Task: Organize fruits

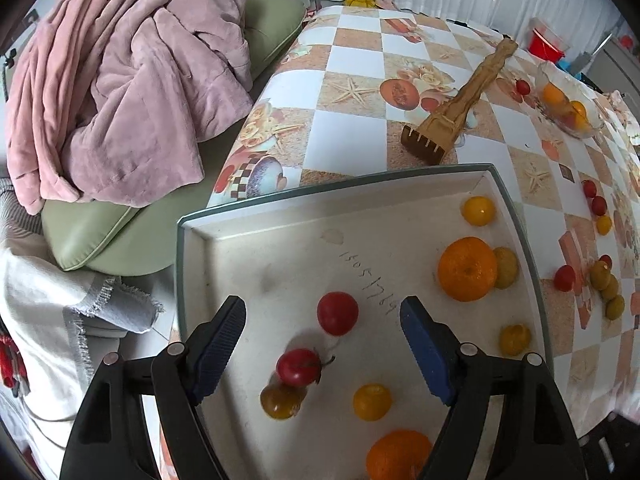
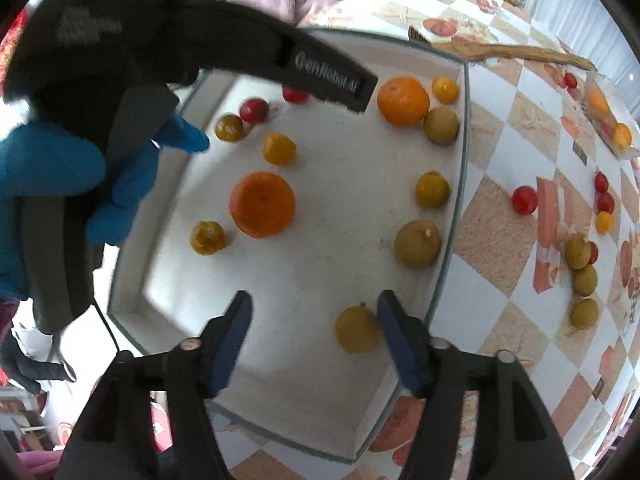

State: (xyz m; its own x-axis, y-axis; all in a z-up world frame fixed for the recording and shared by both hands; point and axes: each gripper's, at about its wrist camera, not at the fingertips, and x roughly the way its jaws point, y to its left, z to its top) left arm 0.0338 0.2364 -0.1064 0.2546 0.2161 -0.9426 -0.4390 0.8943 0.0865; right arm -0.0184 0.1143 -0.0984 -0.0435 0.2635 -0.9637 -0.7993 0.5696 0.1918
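Fruit scattered in white tray (image 1: 280, 240) on tabletop (image 1: 352, 136). Left wrist: left tool (image 1: 322, 320) wide, empty, above red tomatoes (image 1: 337, 313). Right wrist: right tool (image 2: 314, 314) wide, empty; yellow-green fruit (image 2: 357, 330) touching its right finger.

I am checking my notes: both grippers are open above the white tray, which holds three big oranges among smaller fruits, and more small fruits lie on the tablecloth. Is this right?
Not quite: the white tray holds two big oranges, not three, one orange near the middle and another orange by the far edge, as the right wrist view shows. The rest stands: the left gripper and right gripper are open, and small fruits lie on the tablecloth.
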